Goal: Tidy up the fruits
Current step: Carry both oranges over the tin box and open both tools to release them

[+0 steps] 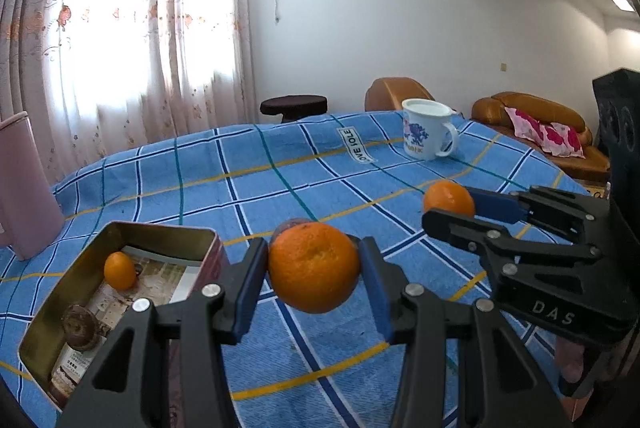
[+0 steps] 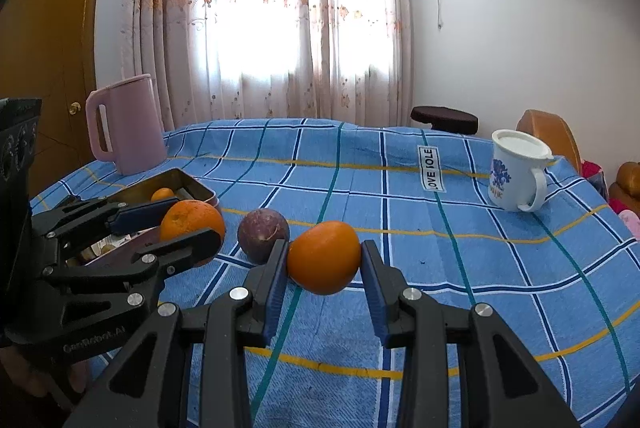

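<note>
i have a round orange citrus fruit (image 1: 314, 266) pinched between the blue pads of my left gripper (image 1: 314, 268), lifted clear of the blue checked tablecloth (image 1: 280, 187). my right gripper (image 2: 324, 258) pinches a second, smoother orange fruit (image 2: 324, 256) the same way. just beside my left hand's fruit sits the open gold-coloured metal tin (image 1: 70, 292), near the table's left edge, already holding a small orange kumquat-like fruit (image 1: 119, 270) and a dark brown round one (image 1: 80, 326). a dull purple passion fruit (image 2: 263, 236) lies on the cloth between the two grippers. i judge the step in hand is carrying the left fruit over the tin: i would cross the rim high, lower it into the bare middle, then ease the pads apart. the right one should wait so the tongs don't collide.
</note>
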The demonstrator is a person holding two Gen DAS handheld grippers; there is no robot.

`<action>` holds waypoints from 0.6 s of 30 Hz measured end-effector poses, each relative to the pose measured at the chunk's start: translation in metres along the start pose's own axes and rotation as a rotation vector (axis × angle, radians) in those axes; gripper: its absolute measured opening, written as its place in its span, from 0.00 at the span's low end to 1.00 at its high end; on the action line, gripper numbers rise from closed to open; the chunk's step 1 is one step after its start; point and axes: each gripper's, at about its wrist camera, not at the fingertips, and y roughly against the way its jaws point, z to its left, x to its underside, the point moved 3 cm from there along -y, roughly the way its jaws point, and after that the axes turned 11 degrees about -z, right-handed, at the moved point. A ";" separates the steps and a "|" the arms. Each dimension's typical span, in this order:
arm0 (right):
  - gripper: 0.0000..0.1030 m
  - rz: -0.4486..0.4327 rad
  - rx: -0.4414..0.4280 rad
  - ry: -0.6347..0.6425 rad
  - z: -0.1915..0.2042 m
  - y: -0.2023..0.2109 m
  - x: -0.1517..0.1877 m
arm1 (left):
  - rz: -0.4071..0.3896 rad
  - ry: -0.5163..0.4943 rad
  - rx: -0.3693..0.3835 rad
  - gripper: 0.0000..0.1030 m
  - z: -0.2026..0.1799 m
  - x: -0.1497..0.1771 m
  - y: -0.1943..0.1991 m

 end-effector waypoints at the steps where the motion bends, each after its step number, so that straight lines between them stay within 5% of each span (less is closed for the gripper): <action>1: 0.37 -0.008 0.002 0.003 0.000 0.001 0.000 | -0.005 0.003 -0.002 0.47 0.001 0.000 0.001; 18: 0.37 -0.057 0.002 0.071 0.014 0.006 -0.005 | -0.053 0.004 -0.050 0.47 0.014 -0.002 0.017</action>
